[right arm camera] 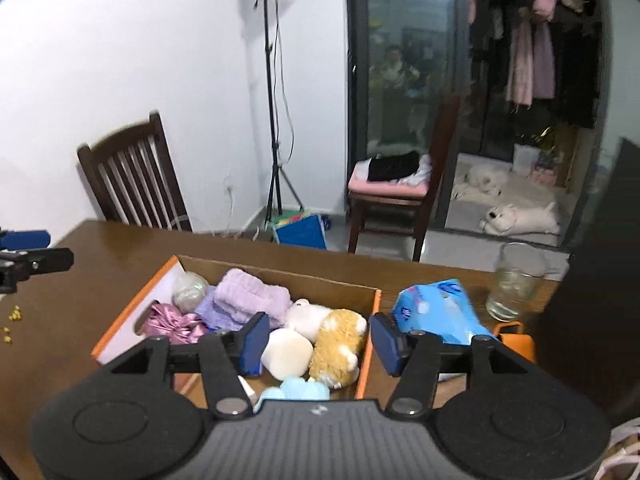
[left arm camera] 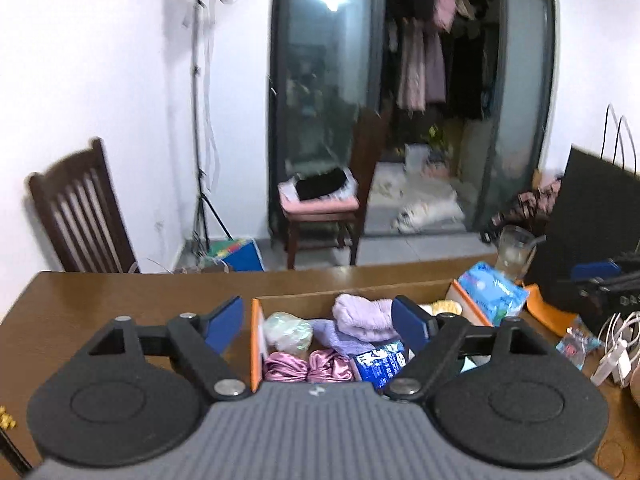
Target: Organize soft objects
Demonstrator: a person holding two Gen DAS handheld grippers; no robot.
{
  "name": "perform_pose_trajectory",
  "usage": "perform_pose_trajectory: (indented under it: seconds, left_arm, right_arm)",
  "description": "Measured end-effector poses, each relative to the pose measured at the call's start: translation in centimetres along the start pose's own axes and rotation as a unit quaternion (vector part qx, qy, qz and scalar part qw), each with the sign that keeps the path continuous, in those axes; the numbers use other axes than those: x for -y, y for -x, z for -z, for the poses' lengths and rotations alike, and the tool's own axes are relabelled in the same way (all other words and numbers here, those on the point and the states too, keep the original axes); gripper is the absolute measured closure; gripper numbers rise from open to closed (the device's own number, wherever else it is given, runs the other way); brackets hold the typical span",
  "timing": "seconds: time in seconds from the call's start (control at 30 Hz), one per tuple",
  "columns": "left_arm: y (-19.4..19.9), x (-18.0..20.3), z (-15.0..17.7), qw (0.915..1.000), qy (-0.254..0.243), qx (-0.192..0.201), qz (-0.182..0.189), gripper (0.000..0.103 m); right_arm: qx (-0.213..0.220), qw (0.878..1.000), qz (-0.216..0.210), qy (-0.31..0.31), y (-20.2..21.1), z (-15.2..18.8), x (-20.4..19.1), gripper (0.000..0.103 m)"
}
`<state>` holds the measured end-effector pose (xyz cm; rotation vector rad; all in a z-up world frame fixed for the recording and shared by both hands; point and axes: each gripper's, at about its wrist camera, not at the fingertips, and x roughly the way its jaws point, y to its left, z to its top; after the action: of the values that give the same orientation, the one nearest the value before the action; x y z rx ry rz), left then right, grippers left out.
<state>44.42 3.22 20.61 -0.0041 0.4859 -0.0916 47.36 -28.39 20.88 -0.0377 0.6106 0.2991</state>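
Observation:
An orange-walled cardboard box point(left arm camera: 257, 320) point(right arm camera: 132, 316) lies on the brown table and holds soft things. Among them are a lilac towel point(left arm camera: 362, 316) point(right arm camera: 248, 294), pink satin scrunchies point(left arm camera: 308, 366) point(right arm camera: 172, 322), a pale green bundle point(left arm camera: 288, 330) and a blue packet point(left arm camera: 380, 362). The right wrist view also shows a yellow plush toy point(right arm camera: 340, 344), a white plush point(right arm camera: 306, 314) and a cream pad point(right arm camera: 286, 354). My left gripper point(left arm camera: 320, 320) hangs open above the box's left half, holding nothing. My right gripper point(right arm camera: 320, 344) is open over the plush toys, also with nothing in it.
A blue tissue pack point(right arm camera: 436, 312) and a glass point(right arm camera: 516, 280) stand right of the box, beside a black bag point(left arm camera: 592, 216) and white cables point(left arm camera: 612, 352). Yellow crumbs point(right arm camera: 14, 314) lie at the table's left. Wooden chairs point(right arm camera: 132, 180) and a white dog point(right arm camera: 520, 218) are beyond.

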Motion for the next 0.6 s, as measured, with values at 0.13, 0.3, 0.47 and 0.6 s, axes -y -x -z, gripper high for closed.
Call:
perform_pose_trajectory:
  seconds: [0.13, 0.3, 0.47, 0.6]
  left_arm:
    - [5.1, 0.7, 2.9, 0.9961, 0.005, 0.082, -0.033, 0.005]
    - [10.1, 1.8, 7.3, 0.9921, 0.007, 0.122, -0.028, 0.004]
    - [13.4, 2.9, 11.7, 0.9914, 0.010, 0.127, -0.030, 0.003]
    - [16.3, 3.4, 15.2, 0.9914, 0.007, 0.127, -0.031, 0.003]
  right_arm:
    - [0.076, 0.997, 0.014, 0.008, 5.1, 3.3, -0.8, 0.029]
    - [0.144, 0.989, 0.014, 0.003, 9.8, 8.3, -2.6, 0.022]
    - [0.185, 0.983, 0.017, -0.006, 13.1, 13.2, -4.3, 0.017]
    - [0.190, 0.982, 0.018, -0.008, 14.6, 16.9, -5.5, 0.017]
